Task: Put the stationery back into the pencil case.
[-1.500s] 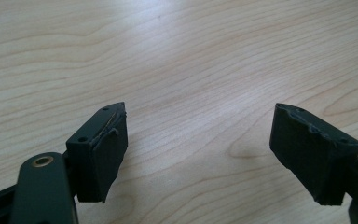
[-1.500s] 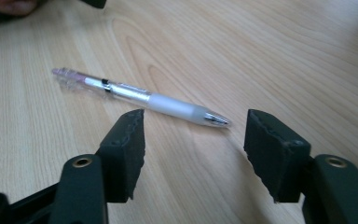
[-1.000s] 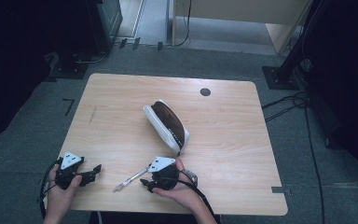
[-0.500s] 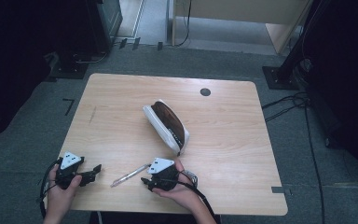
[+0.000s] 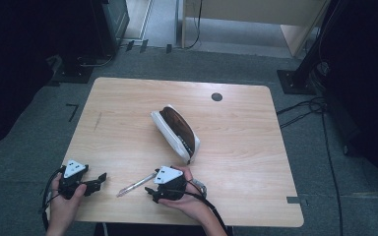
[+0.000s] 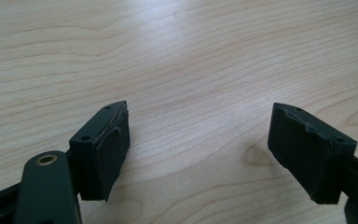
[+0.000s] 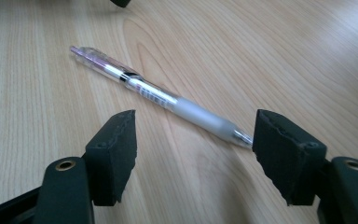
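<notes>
R gripper [image 7: 193,126] jaws spread, just been opening; pen [image 7: 161,95] lies free on table [image 5: 246,147]; L gripper [image 6: 198,135] spread (empty).

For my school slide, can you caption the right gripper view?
Open right gripper behind a clear pen lying on the wooden table.

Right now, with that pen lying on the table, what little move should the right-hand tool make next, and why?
Probably ease the right gripper forward over the pen and close. Its fingers have just been opening, and the pen lies flat on the table just beyond them, not gripped.
</notes>
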`<state>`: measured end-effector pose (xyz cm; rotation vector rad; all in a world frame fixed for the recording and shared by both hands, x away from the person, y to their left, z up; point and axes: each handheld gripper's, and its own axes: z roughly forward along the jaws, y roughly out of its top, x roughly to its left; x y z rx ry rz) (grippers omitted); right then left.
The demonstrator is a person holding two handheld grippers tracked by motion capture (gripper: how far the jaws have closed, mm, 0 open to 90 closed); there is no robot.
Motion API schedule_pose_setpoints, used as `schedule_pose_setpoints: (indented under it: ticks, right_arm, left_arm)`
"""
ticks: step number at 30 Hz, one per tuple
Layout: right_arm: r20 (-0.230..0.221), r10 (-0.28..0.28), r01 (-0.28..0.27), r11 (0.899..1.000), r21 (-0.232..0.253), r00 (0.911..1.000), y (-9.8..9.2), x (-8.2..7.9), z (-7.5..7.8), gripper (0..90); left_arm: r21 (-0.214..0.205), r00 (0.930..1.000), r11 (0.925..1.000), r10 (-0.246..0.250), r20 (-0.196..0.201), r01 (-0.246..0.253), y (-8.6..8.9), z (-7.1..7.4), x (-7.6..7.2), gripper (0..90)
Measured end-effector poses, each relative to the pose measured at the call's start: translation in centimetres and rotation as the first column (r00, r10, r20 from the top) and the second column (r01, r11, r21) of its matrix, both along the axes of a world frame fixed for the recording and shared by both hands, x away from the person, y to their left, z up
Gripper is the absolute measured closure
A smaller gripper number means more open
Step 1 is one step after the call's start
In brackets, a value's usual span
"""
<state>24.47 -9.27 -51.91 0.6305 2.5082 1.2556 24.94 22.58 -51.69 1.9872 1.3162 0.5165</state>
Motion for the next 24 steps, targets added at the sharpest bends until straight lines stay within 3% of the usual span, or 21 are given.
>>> schedule_pose_setpoints:
  ticks: [5, 10, 14, 17, 21, 24]
  right_arm:
    - [0.002, 0.017, -0.017, 1.000, 0.012, 0.9999, 0.9, 0.2, 0.1, 27.6]
    - [-0.009, 0.042, -0.042, 0.999, -0.005, 0.9991, 2.0, 0.6, 0.2, 25.7]
    - [-0.048, 0.036, -0.036, 0.999, -0.013, 0.9982, 2.4, 1.1, -0.1, 25.0]
    - [-0.054, 0.035, -0.037, 0.998, -0.042, 0.9979, 2.6, 1.3, -0.2, 23.8]
    - [-0.068, 0.014, -0.018, 0.998, -0.056, 0.9976, 2.2, 1.4, -0.2, 28.9]
    - [-0.071, 0.016, -0.020, 0.998, -0.055, 0.9974, 1.7, 1.3, -0.1, 37.9]
  left_arm:
    - [-0.001, 1.0000, 1.0000, 0.000, -0.001, 0.000, 0.0, 0.0, 0.0, 21.6]
    - [0.000, 1.0000, 1.0000, 0.000, 0.000, 0.000, 0.0, 0.0, 0.0, 21.5]
    - [0.000, 1.0000, 1.0000, 0.000, 0.000, 0.000, 0.0, 0.0, 0.0, 21.6]
    - [0.001, 1.0000, 1.0000, 0.000, 0.000, 0.000, 0.0, 0.0, 0.0, 21.6]
    - [0.001, 1.0000, 1.0000, 0.000, 0.000, 0.000, 0.0, 0.0, 0.0, 21.6]
    - [0.003, 1.0000, 1.0000, -0.001, 0.000, 0.001, 0.0, 0.0, 0.0, 21.6]
